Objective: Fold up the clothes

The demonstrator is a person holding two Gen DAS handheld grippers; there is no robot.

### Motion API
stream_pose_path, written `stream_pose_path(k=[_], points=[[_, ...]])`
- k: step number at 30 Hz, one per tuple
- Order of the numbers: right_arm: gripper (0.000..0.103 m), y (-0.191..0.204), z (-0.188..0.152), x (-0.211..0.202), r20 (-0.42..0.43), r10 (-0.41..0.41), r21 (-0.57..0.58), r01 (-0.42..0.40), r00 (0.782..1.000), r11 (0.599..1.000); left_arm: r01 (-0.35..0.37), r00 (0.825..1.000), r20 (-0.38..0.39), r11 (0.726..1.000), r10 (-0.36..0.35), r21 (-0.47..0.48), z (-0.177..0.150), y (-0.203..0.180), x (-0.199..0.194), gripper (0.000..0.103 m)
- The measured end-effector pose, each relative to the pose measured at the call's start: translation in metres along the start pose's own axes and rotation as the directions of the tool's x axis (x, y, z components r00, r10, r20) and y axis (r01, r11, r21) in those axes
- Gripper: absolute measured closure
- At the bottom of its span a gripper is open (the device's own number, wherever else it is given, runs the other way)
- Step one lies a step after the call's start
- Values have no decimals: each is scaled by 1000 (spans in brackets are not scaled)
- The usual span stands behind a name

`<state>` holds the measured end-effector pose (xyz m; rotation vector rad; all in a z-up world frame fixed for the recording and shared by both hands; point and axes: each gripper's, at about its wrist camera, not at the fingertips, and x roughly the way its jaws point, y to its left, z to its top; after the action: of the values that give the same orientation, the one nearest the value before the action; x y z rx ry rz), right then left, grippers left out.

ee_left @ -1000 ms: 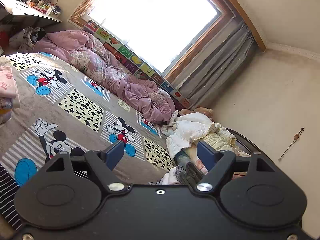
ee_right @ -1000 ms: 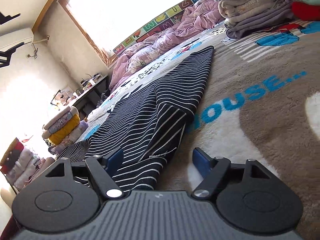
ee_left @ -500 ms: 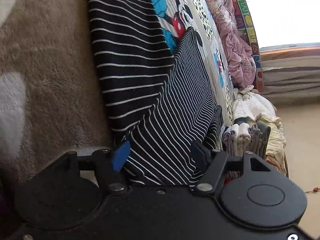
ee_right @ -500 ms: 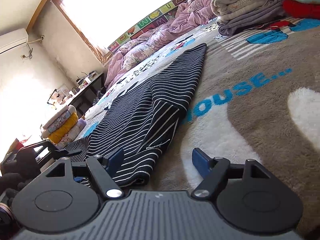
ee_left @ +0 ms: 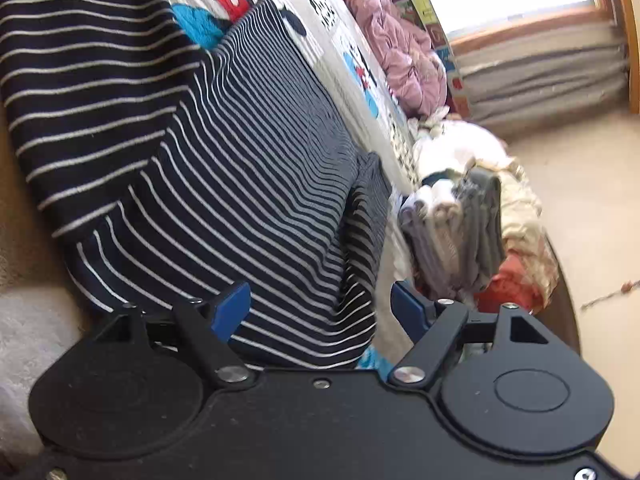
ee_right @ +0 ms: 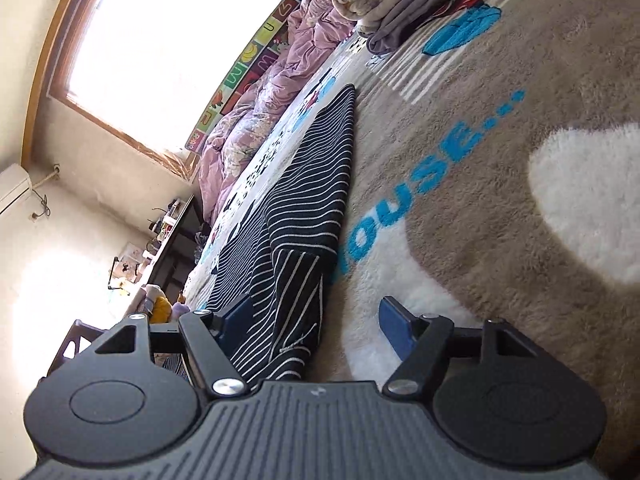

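On brown blanket [ee_right: 520,208], blue "OUSE..." lettering [ee_right: 432,176]

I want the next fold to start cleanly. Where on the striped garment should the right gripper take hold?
Grip the striped garment at its near hem edge, coming in low along the blanket. That edge lies loose, slightly raised, between the right gripper pads, whose jaws are closing without pressing cloth.

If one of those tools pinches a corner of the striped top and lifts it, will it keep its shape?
Probably not. The striped top already lies in soft folds and ripples, so it would likely droop. It looks thin, so probably light. The fuzzy blanket under it may drag on it.
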<state>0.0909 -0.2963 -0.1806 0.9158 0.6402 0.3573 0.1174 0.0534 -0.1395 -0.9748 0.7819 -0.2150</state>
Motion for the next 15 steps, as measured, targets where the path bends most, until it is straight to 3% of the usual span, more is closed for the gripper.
stream_pose_path(k=[3,4,9,15], points=[[33,-3,18,16,-12,-5,11,5,1000,1000,-21,1000,2,989,21,145,-8,-8,3,26],[33,-3,27,25,-18,-7,11,7,1000,1000,-15,1000,2,988,15,154,-8,-7,3,26],[32,-2,76,76,-35,-47,-7,47,998,999,13,1000,3,996,-14,90,-5,10,7,26],[32,0,140,145,-61,-105,-27,103,993,994,18,1000,-2,993,-18,113,-2,8,10,24]])
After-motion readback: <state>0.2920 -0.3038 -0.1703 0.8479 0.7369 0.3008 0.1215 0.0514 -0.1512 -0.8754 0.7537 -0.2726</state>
